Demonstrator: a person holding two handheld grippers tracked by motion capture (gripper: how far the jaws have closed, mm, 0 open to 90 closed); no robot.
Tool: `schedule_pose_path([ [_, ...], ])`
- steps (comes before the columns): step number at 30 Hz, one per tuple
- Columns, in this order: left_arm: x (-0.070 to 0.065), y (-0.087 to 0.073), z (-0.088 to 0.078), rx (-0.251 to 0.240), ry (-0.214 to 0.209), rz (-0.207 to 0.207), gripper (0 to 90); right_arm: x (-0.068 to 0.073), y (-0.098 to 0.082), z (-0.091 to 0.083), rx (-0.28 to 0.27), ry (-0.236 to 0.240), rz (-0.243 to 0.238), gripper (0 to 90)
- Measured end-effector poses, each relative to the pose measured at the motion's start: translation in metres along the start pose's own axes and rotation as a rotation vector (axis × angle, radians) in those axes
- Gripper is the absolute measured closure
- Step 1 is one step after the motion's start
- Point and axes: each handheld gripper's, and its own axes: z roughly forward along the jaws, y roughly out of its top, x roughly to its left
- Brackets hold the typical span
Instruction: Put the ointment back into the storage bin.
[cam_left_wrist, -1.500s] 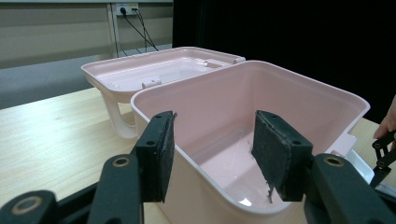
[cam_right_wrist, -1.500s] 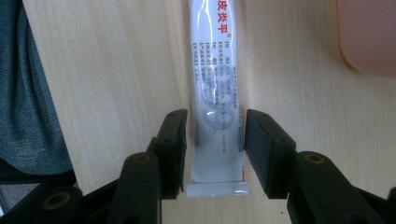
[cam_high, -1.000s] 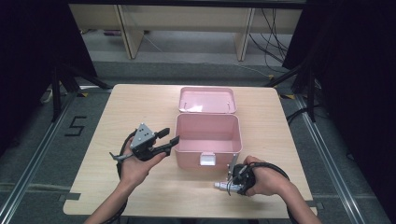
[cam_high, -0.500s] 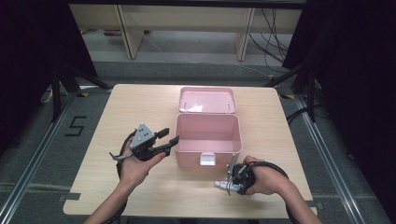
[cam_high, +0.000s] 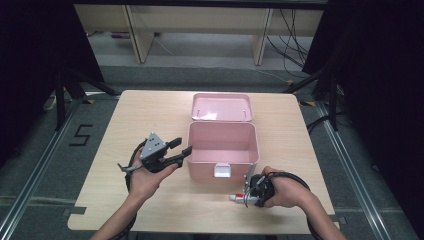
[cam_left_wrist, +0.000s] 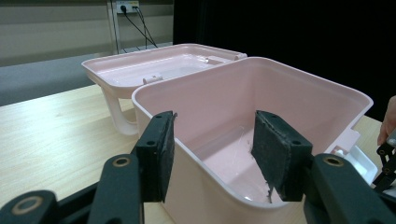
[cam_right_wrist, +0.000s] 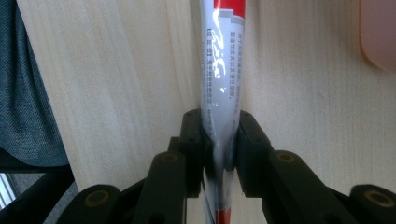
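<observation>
Lying on the table (cam_high: 150, 210), tube (cam_right_wrist: 219, 70) pinched between right fingers (cam_right_wrist: 194, 144).

We see a wooden table (cam_high: 150, 120) on a grey floor (cam_high: 45, 165), with dark curtains (cam_high: 370, 60) at both sides.

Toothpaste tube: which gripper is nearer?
Right. The right gripper has just closed its jaws on the tube on the table; the left gripper is across the table, straddling the pink box wall.
</observation>
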Motion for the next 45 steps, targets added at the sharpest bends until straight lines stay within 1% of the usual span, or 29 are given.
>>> schedule_pose_path([
  [1,0.000,0.000,0.000,0.000,0.000,0.000,48.3,-0.002,-0.001,0.001,-0.005,-0.004,-0.024,76.1],
  [3,0.000,0.000,0.000,0.000,0.001,0.000,48.3,-0.003,0.000,0.000,-0.013,0.004,-0.042,76.2],
  [4,0.000,0.000,0.000,0.000,0.000,0.000,48.3,0.000,0.000,-0.002,0.001,0.004,-0.002,76.2],
  [5,0.000,0.000,0.000,0.001,0.000,0.001,48.3,-0.001,0.000,-0.002,-0.007,0.004,-0.021,76.2],
  [8,0.000,0.000,0.000,-0.001,-0.002,0.004,48.3,0.004,0.000,-0.009,0.024,-0.002,0.032,76.3],
  [9,-0.001,0.000,0.000,-0.001,-0.001,0.002,48.3,0.003,-0.001,-0.010,0.012,-0.005,0.012,76.4],
  [11,-0.001,0.000,0.000,0.000,-0.001,0.001,48.3,0.005,-0.001,-0.015,0.004,-0.010,0.014,76.5],
  [12,-0.001,0.000,0.000,0.000,0.000,0.002,48.3,0.005,-0.001,-0.016,-0.005,-0.006,-0.007,76.5],
  [14,-0.001,0.000,0.001,0.000,-0.001,0.001,48.3,0.007,-0.001,-0.019,-0.016,-0.017,0.009,76.6],
  [16,-0.001,0.000,0.001,0.000,-0.001,0.000,48.3,0.007,-0.001,-0.021,-0.015,-0.009,0.013,76.7],
  [17,-0.001,0.000,0.001,0.001,-0.001,0.000,48.3,0.006,-0.001,-0.022,-0.019,-0.007,-0.024,76.8],
  [18,-0.001,0.000,0.001,0.001,0.000,0.000,48.3,0.006,-0.001,-0.022,-0.018,-0.014,-0.022,76.8],
  [19,-0.001,0.000,0.001,0.000,0.000,0.000,48.3,0.008,-0.001,-0.024,-0.012,-0.010,0.003,76.8],
  [21,-0.001,0.000,0.001,-0.001,0.001,-0.001,48.3,0.008,-0.001,-0.026,-0.012,-0.005,0.008,76.8],
  [26,-0.001,0.001,0.001,-0.001,0.001,0.002,48.3,0.009,-0.001,-0.035,-0.029,-0.002,-0.003,76.9],
  [27,-0.001,0.001,0.001,-0.001,0.001,0.002,48.4,0.008,0.000,-0.037,-0.037,-0.003,-0.024,76.9],
  [28,-0.001,0.001,0.001,-0.001,0.001,0.002,48.4,0.009,0.000,-0.040,-0.035,-0.008,-0.009,76.9],
  [30,-0.001,0.001,0.001,-0.008,-0.005,0.003,48.4,0.008,-0.001,-0.046,-0.045,-0.015,-0.011,76.9],
  [31,-0.001,0.002,0.001,-0.001,0.000,0.005,48.4,0.007,-0.001,-0.048,-0.047,-0.008,-0.023,76.9],
  [33,-0.001,0.002,0.000,0.000,0.000,0.006,48.4,0.006,-0.002,-0.052,-0.068,-0.022,-0.039,76.9],
  [35,-0.001,0.003,0.000,0.001,0.002,0.006,48.4,0.005,-0.002,-0.057,-0.076,-0.022,-0.041,76.9],
  [36,0.000,0.003,0.000,0.001,0.002,0.007,48.4,0.002,-0.003,-0.059,-0.088,-0.024,-0.072,76.9],
  [38,0.000,0.003,0.000,0.002,0.002,0.008,48.5,0.005,-0.004,-0.064,-0.083,-0.025,-0.023,76.9],
  [39,0.000,0.003,0.000,0.003,0.002,0.008,48.4,0.005,-0.005,-0.065,-0.088,-0.025,-0.018,77.0],
  [40,0.000,0.003,0.000,0.003,0.002,0.008,48.4,0.002,-0.005,-0.067,-0.098,-0.023,-0.052,76.9],
  [42,-0.001,0.003,0.001,0.002,0.001,0.007,48.5,0.004,-0.006,-0.072,-0.088,-0.028,-0.010,77.0],
  [43,-0.001,0.003,0.001,0.002,0.001,0.007,48.5,0.002,-0.006,-0.073,-0.098,-0.028,-0.046,77.0],
  [44,-0.001,0.004,0.001,0.002,0.000,0.007,48.4,0.002,-0.007,-0.075,-0.091,-0.028,-0.027,77.0],
  [45,-0.001,0.004,0.001,0.001,0.000,0.007,48.5,0.001,-0.007,-0.078,-0.099,-0.028,-0.036,77.0],
])
